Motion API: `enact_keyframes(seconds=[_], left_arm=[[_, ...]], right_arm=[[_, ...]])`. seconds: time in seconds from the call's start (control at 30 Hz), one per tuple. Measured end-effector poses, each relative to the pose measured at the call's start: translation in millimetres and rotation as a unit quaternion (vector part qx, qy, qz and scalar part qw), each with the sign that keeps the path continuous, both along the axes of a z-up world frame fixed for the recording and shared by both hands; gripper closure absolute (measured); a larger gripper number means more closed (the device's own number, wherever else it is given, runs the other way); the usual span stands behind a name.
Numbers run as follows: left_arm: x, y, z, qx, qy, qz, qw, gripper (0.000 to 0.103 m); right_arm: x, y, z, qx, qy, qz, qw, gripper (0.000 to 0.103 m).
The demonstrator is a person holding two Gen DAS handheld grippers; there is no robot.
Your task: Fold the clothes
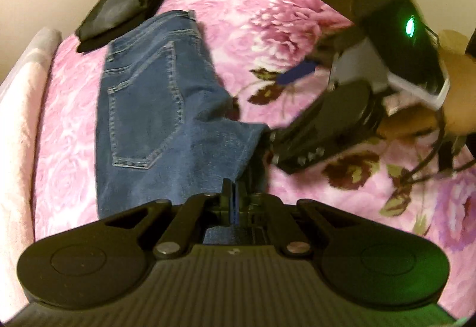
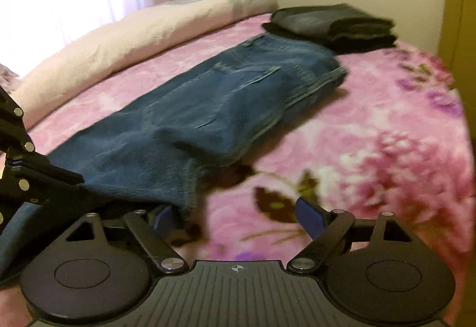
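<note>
Left tool clamped on jeans hem; right tool spread apart beside it.

The left tool (image 1: 233,199) grips the leg end of the blue jeans (image 1: 154,107), which lie lengthwise on the bed's floral blanket (image 2: 372,125). The right tool (image 2: 238,220) has its fingers apart, the left finger touching the denim. Folded dark clothes (image 2: 333,26) rest at the waistband end, near the far edge.

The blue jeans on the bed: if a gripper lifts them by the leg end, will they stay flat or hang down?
The blue jeans would probably sag, not stay flat: the leg cloth already bends and wrinkles where the left gripper pinches it. They look fairly heavy, since the doubled denim lies thick on the floral blanket. Slipping seems unlikely, as the jaws are shut on rough fabric.
</note>
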State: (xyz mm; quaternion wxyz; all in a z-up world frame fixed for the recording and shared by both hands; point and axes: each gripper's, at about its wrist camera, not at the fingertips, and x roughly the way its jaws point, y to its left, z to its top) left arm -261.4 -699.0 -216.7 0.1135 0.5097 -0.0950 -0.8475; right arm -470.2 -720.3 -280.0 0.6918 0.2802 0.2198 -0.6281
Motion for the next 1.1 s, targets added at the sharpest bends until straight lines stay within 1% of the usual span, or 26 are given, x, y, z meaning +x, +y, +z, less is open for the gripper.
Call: enact_keyframes(seconds=[0.07,0.17,0.2,0.3,0.37,0.43,0.57,0.73,0.8,0.87,0.93,1.07,1.1], left_arm=[[2.9,-5.4,7.4,-0.005,0.007,0.012,0.9999,0.102],[4.0,-14.7,16.1,-0.013,0.011,0.023,0.9996,0.102],[3.1,-17.1,16.3,-0.013,0.009,0.025,0.9996,0.102],[-2.0,-14.6,11.3,-0.009,-0.001,0.017,0.9998,0.102],[-4.7,-3.7,4.1,-0.006,-0.01,0.0,0.9999,0.102],[-4.4,9.7,-4.0,-0.007,-0.02,-0.018,0.9996,0.102],[-2.7,23.2,-21.3,-0.003,-0.037,-0.02,0.9991,0.102],[2.2,21.2,-32.6,0.009,-0.054,-0.006,0.9985,0.101],[6.0,21.7,-34.1,0.011,-0.064,0.0,0.9979,0.099],[12.5,23.7,-32.4,0.013,-0.071,0.008,0.9974,0.099],[18.3,26.6,-27.6,0.017,-0.068,0.02,0.9974,0.096],[18.2,26.0,-12.6,0.023,-0.045,0.059,0.997,0.093],[15.2,23.2,-9.2,0.024,-0.035,0.07,0.9966,0.093]], right_arm=[[4.7,-3.9,-8.0,-0.006,-0.011,0.017,1.0,0.018],[15.7,-16.4,-20.3,-0.032,0.001,0.041,0.999,0.018],[19.0,-18.9,-22.3,-0.04,0.013,0.048,0.998,0.018],[20.3,-24.4,-21.3,-0.041,0.074,0.061,0.995,0.018],[13.3,-14.9,-6.7,-0.037,0.115,0.057,0.991,0.018],[10.9,2.1,9.9,-0.042,0.166,0.069,0.983,0.018],[15.4,17.0,20.9,-0.027,0.207,0.082,0.975,0.018],[12.3,11.9,9.7,0.018,0.187,0.079,0.979,0.018],[-1.3,14.5,10.3,0.042,0.16,0.07,0.984,0.018],[-23.2,13.7,17.4,0.058,0.117,0.061,0.99,0.018],[-45.2,12.9,24.5,0.074,0.074,0.051,0.993,0.018],[-89.2,9.9,38.5,0.103,-0.013,0.032,0.994,0.018],[-101.4,-1.1,41.9,0.105,-0.04,0.022,0.993,0.018]])
